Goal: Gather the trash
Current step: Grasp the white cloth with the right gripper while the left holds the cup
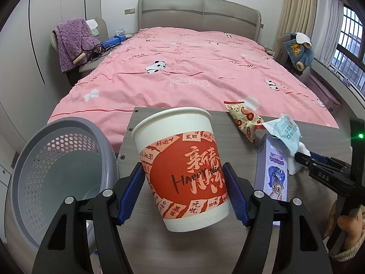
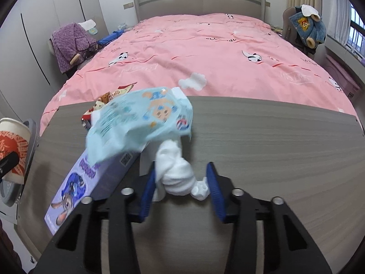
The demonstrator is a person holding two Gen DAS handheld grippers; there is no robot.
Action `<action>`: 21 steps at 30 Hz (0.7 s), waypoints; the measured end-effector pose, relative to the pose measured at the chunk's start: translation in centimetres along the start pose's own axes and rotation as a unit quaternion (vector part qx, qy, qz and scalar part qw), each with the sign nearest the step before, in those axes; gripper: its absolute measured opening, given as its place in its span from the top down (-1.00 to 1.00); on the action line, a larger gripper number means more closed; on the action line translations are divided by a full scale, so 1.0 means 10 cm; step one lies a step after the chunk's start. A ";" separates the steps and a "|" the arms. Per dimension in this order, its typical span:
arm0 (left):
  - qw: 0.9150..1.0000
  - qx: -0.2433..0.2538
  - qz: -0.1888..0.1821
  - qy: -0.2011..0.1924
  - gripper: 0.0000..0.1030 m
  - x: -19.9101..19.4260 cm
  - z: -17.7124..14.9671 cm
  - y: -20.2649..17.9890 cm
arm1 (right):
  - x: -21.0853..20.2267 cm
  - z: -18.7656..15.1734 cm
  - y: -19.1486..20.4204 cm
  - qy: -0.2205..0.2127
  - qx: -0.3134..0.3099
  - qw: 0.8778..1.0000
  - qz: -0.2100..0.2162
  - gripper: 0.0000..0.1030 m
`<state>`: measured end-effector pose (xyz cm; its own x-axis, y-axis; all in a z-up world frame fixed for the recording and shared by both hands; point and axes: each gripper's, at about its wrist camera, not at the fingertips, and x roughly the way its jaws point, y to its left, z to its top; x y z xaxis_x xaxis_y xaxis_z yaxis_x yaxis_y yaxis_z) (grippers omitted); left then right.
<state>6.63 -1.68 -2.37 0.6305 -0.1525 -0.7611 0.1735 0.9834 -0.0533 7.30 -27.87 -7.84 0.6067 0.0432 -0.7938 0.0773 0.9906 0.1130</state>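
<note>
My left gripper (image 1: 184,182) is shut on a red and white paper cup (image 1: 182,169) and holds it tilted above the grey wooden table (image 1: 319,141), beside the grey perforated waste bin (image 1: 57,173). My right gripper (image 2: 181,182) is closed around a crumpled white tissue (image 2: 175,171) stuck to a light blue wipes packet (image 2: 141,121), lifted over the table (image 2: 273,141). A purple cartoon box (image 2: 91,180) lies left of it, also in the left wrist view (image 1: 271,171). A red and cream snack wrapper (image 1: 246,121) lies at the table's far edge.
A bed with a pink panda quilt (image 1: 194,68) lies just beyond the table. A chair with purple clothing (image 1: 73,43) stands at the left of the bed, a chair with a blue jacket (image 1: 298,50) at the right. The bin hangs at the table's left side.
</note>
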 end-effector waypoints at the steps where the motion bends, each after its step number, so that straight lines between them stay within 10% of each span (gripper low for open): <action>1: 1.000 0.000 -0.001 0.000 -0.30 0.00 0.00 0.00 | -0.03 -0.03 -0.03 -0.001 0.004 1.000 -0.001 0.32; 21: 1.000 0.009 -0.018 -0.008 -0.30 -0.13 -0.07 -0.02 | -0.68 -0.46 -0.37 -0.033 0.093 0.995 -0.001 0.54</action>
<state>5.24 -1.64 -1.86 0.6357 -0.1891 -0.7484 0.2102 0.9753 -0.0678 -0.72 -31.22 -5.61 0.6561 0.0261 -0.7543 0.2206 0.9491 0.2246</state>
